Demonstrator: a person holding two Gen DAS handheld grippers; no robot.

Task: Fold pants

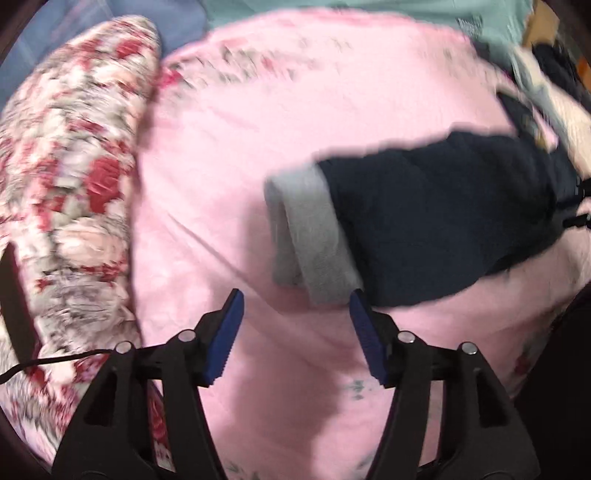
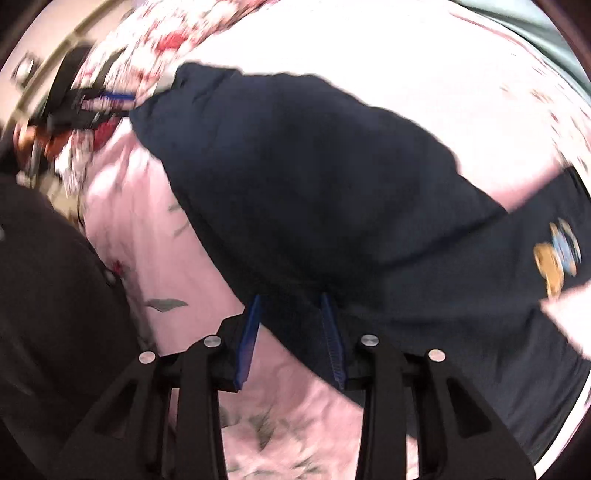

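Note:
Dark navy pants [image 1: 443, 218] lie on a pink bedsheet [image 1: 229, 155], with grey turned-up cuffs [image 1: 310, 229] toward my left gripper. My left gripper [image 1: 295, 299] is open and empty, its blue pads just short of the cuffs. In the right wrist view the pants [image 2: 314, 184] stretch across the sheet, with a small coloured emblem [image 2: 557, 254] at the right. My right gripper [image 2: 291, 302] is open, its fingertips at the pants' near edge with dark cloth between them. The left gripper [image 2: 110, 101] shows blurred at the far end of the pants.
A rolled floral quilt [image 1: 74, 184] lies along the left of the sheet. A teal cloth [image 1: 406, 11] lies at the far side. A person's dark clothing [image 2: 55, 295] fills the left of the right wrist view. A black cable [image 1: 55, 360] crosses the quilt.

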